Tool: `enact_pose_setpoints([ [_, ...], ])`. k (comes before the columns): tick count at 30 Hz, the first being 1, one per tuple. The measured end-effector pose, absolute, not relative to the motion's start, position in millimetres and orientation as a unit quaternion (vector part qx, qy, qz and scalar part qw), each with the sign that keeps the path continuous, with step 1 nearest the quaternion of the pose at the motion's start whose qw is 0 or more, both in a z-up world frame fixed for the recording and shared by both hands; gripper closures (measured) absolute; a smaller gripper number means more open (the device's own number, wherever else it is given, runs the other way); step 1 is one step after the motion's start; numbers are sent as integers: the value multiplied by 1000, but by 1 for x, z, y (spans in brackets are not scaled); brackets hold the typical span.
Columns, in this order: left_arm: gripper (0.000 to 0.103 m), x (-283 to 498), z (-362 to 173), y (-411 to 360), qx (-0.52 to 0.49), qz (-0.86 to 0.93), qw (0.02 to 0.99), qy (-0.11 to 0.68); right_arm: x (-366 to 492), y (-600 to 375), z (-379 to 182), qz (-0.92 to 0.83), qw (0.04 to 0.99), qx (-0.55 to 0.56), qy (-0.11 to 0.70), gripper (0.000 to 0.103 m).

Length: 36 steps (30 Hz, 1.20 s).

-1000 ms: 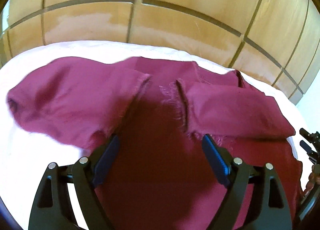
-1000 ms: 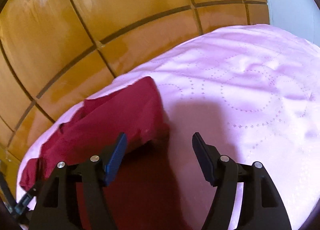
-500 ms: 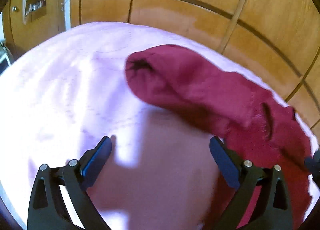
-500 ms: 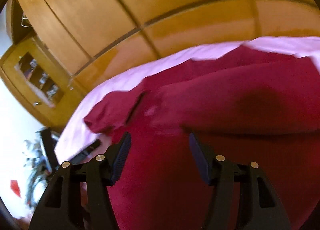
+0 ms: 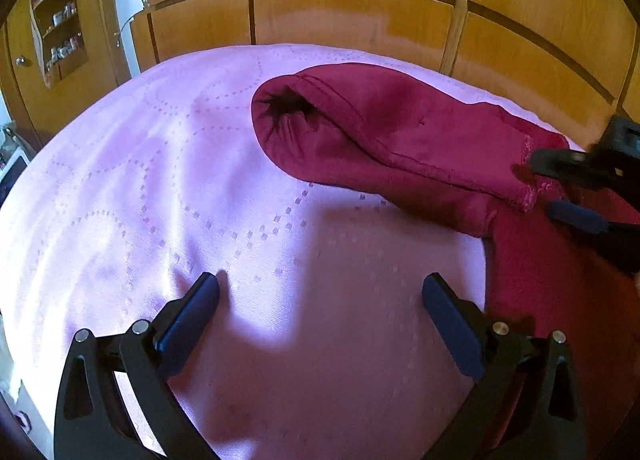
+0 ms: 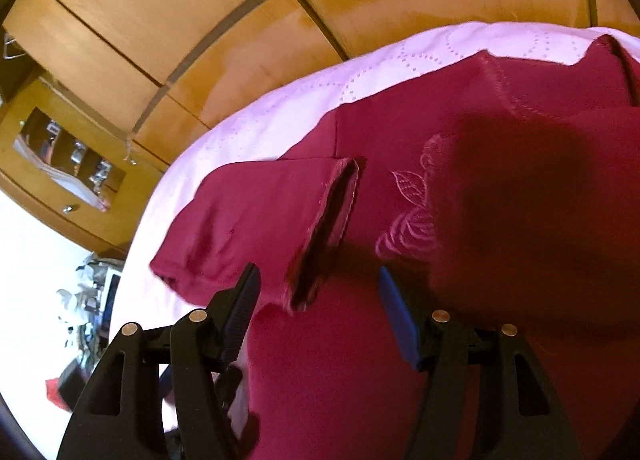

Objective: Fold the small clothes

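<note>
On a bed spread with a pale pink quilted cover [image 5: 160,180], a dark red garment [image 5: 400,140] lies flat, one sleeve folded in across its body. My left gripper [image 5: 320,312] hangs over bare cover just left of the garment; its jaws have just been opening and now stand spread wide, with nothing between them but the quilt. The sleeve's gathered cuff [image 5: 286,110] points toward the left of that view, well clear of the blue pads [image 5: 188,316].

My right gripper [image 6: 316,312] sits low over the red cloth, jaws about half apart after closing a little. The raw open end of the folded sleeve [image 6: 332,232] lies just ahead of the gap between the pads; they press on nothing I can see. Pale embroidery [image 6: 412,216] of a rose and leaf shows on the garment's chest to the right of the sleeve. In the left camera, the right gripper [image 5: 576,192] appears at the frame's edge, over the garment. Behind the bed runs a wall of wooden panelling [image 5: 360,0].
</note>
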<state>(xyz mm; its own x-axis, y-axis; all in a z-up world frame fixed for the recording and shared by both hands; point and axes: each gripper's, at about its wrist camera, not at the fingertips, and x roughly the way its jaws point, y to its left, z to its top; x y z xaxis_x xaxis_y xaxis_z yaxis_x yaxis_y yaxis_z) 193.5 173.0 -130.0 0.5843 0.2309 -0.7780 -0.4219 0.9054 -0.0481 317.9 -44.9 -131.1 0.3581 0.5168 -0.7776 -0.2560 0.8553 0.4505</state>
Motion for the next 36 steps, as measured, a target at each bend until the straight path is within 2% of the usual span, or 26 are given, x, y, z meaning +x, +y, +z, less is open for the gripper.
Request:
enact_pose_setpoints([
  [2, 2, 191, -131, 174, -118, 183, 884, 413, 323, -41, -135, 225, 816, 128, 517, 43],
  [3, 2, 190, -131, 174, -119, 182, 884, 413, 323, -38, -135, 221, 819, 125, 514, 49],
  [4, 2, 190, -131, 174, -119, 182, 885, 413, 322, -34, -135, 219, 823, 118, 510, 66],
  [7, 2, 186, -132, 178, -120, 182, 885, 411, 324, -24, -136, 219, 827, 90, 509, 94],
  [8, 2, 185, -132, 178, -121, 181, 886, 410, 324, -23, -134, 227, 826, 96, 507, 96],
  [20, 2, 186, -131, 175, -124, 179, 885, 411, 312, -62, -61, 243, 868, 84, 424, 97],
  [36, 2, 186, -128, 180, -135, 172, 887, 407, 312, -159, -23, 176, 901, 112, 380, 97],
])
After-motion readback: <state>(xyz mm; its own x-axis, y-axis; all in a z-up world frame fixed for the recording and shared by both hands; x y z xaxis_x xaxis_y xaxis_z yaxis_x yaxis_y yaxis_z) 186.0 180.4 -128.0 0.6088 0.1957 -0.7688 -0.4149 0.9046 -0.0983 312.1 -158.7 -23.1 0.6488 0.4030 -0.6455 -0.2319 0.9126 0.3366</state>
